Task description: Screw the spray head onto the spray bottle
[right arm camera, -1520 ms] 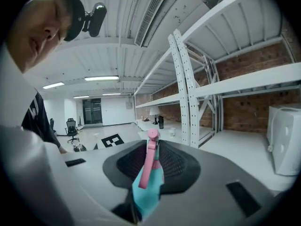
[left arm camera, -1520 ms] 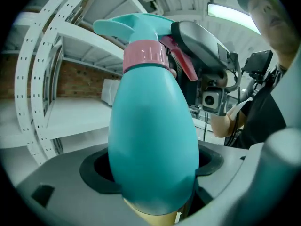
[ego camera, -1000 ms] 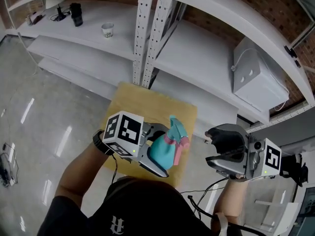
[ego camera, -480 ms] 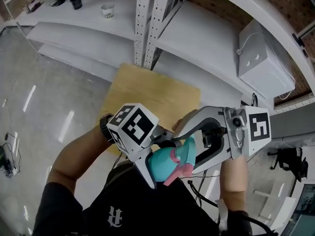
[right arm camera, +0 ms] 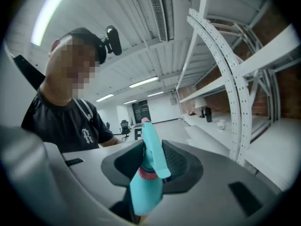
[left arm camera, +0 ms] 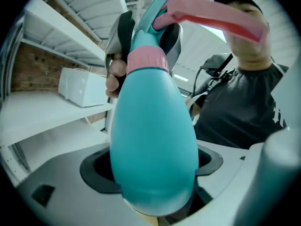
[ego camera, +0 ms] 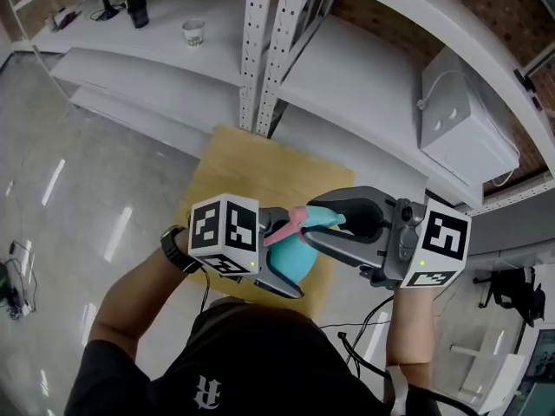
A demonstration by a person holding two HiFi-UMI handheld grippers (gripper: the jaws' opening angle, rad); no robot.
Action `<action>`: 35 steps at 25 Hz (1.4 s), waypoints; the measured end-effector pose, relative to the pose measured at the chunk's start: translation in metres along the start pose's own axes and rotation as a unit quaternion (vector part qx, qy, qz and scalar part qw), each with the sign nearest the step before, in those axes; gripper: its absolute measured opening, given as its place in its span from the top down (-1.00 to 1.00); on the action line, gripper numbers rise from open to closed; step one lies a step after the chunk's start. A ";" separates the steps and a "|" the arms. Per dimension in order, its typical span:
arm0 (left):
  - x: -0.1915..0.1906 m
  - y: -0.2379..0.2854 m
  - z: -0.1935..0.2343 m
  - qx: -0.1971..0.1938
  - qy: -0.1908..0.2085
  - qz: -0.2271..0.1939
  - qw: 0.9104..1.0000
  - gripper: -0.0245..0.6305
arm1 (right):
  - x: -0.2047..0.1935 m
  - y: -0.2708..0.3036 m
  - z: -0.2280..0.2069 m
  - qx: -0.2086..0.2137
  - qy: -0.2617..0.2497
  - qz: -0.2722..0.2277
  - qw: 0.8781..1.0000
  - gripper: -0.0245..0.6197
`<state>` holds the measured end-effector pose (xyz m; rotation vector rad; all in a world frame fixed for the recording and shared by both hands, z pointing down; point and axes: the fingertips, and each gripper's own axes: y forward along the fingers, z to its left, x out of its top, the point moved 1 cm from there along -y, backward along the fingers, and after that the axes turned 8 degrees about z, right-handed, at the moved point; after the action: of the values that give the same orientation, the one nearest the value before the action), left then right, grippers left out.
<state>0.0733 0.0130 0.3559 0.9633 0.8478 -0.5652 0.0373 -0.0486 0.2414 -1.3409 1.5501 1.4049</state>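
L gripper (ego camera: 290,263) tight on spray bottle (left arm camera: 153,149); R gripper (ego camera: 314,221) opposite, jaws just closed onto spray head (right arm camera: 152,152)

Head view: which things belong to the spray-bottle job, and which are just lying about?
Job: spray bottle, held in the left gripper; spray head, between the jaws of the right gripper, which have just been closing.
Lying about: cup; black object; white box.

Pale wooden tabletop (ego camera: 251,167) stands before white racking. Upper-left shelf (ego camera: 130,46) carries a small cup (ego camera: 193,31) and a dark upright item (ego camera: 136,7). Right-hand shelf (ego camera: 355,85) bears a white box (ego camera: 464,115). Glossy grey floor (ego camera: 61,180) to the left.
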 end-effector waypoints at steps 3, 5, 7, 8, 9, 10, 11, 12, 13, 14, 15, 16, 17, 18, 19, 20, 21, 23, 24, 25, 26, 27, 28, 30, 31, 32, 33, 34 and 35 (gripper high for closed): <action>-0.007 0.003 0.007 0.032 -0.014 0.018 0.999 -0.35 | -0.004 0.005 -0.004 -0.030 0.015 0.014 0.999 0.57; -0.008 0.003 0.011 0.049 -0.018 0.027 0.998 -0.35 | -0.005 0.004 -0.006 -0.034 0.018 0.013 0.999 0.57; -0.011 0.003 0.016 0.065 -0.023 0.035 0.997 -0.35 | -0.007 0.002 -0.009 -0.036 0.023 0.003 0.999 0.57; -0.013 0.003 0.019 0.072 -0.025 0.040 0.996 -0.35 | -0.009 0.001 -0.010 -0.036 0.027 -0.002 0.999 0.56; -0.015 0.003 0.021 0.080 -0.028 0.045 0.995 -0.34 | -0.012 0.001 -0.012 -0.036 0.031 -0.007 0.999 0.56; -0.018 0.003 0.024 0.089 -0.031 0.050 0.994 -0.33 | -0.014 0.001 -0.013 -0.035 0.035 -0.012 0.999 0.56; -0.021 0.003 0.026 0.099 -0.033 0.056 0.993 -0.33 | -0.017 0.001 -0.015 -0.035 0.039 -0.015 0.999 0.55; -0.024 0.003 0.029 0.111 -0.035 0.063 0.991 -0.33 | -0.019 0.001 -0.016 -0.036 0.043 -0.018 0.998 0.55; -0.027 0.003 0.032 0.123 -0.036 0.070 0.989 -0.33 | -0.021 0.001 -0.017 -0.038 0.046 -0.021 0.998 0.54; -0.030 0.002 0.036 0.135 -0.036 0.079 0.987 -0.33 | -0.024 0.002 -0.019 -0.039 0.050 -0.025 0.998 0.53; -0.034 0.002 0.039 0.147 -0.037 0.087 0.984 -0.33 | -0.026 0.002 -0.021 -0.039 0.056 -0.028 0.997 0.52; -0.037 0.001 0.042 0.160 -0.037 0.096 0.982 -0.33 | -0.028 0.003 -0.023 -0.039 0.061 -0.031 0.997 0.51; -0.040 -0.001 0.045 0.171 -0.038 0.104 0.979 -0.33 | -0.029 0.004 -0.025 -0.039 0.065 -0.032 0.997 0.51; -0.042 -0.002 0.048 0.181 -0.040 0.109 0.977 -0.32 | -0.030 0.005 -0.026 -0.039 0.069 -0.034 0.996 0.50; -0.043 -0.004 0.050 0.189 -0.041 0.113 0.975 -0.32 | -0.031 0.006 -0.028 -0.039 0.073 -0.037 0.996 0.50; -0.045 -0.005 0.051 0.196 -0.043 0.116 0.973 -0.32 | -0.031 0.006 -0.029 -0.040 0.077 -0.040 0.995 0.50; -0.046 -0.006 0.053 0.202 -0.044 0.119 0.971 -0.32 | -0.032 0.007 -0.030 -0.040 0.080 -0.042 0.995 0.50; -0.048 -0.007 0.055 0.208 -0.045 0.124 0.969 -0.32 | -0.033 0.008 -0.032 -0.041 0.083 -0.045 0.995 0.50; -0.050 -0.007 0.056 0.206 -0.047 0.124 0.969 -0.32 | -0.034 0.009 -0.034 -0.041 0.086 -0.046 0.994 0.50; -0.052 -0.006 0.056 0.201 -0.049 0.124 0.970 -0.32 | -0.035 0.010 -0.035 -0.042 0.088 -0.046 0.994 0.50; -0.054 -0.005 0.056 0.194 -0.052 0.122 0.972 -0.32 | -0.037 0.012 -0.037 -0.042 0.090 -0.045 0.994 0.50; -0.056 -0.004 0.056 0.186 -0.054 0.119 0.974 -0.32 | -0.038 0.014 -0.037 -0.042 0.090 -0.043 0.994 0.50; -0.058 -0.003 0.055 0.178 -0.056 0.116 0.976 -0.32 | -0.039 0.015 -0.038 -0.043 0.088 -0.041 0.994 0.50; -0.059 -0.001 0.052 0.165 -0.058 0.105 0.979 -0.32 | -0.040 0.018 -0.037 -0.044 0.082 -0.038 0.995 0.50; -0.059 -0.001 0.050 0.160 -0.061 0.099 0.980 -0.32 | -0.041 0.019 -0.037 -0.045 0.079 -0.037 0.995 0.50; -0.059 0.000 0.048 0.156 -0.064 0.093 0.981 -0.32 | -0.041 0.020 -0.036 -0.045 0.077 -0.036 0.995 0.50; -0.060 0.000 0.046 0.154 -0.066 0.089 0.982 -0.32 | -0.042 0.021 -0.035 -0.043 0.075 -0.035 0.996 0.51; -0.061 0.000 0.045 0.154 -0.068 0.088 0.982 -0.32 | -0.042 0.023 -0.033 -0.042 0.071 -0.035 0.996 0.51; -0.062 0.000 0.044 0.155 -0.068 0.087 0.982 -0.32 | -0.042 0.025 -0.031 -0.040 0.066 -0.034 0.996 0.51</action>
<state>0.0546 -0.0222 0.4205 1.2550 0.5548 -0.6156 0.0305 -0.0703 0.2946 -1.5481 1.5291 1.3734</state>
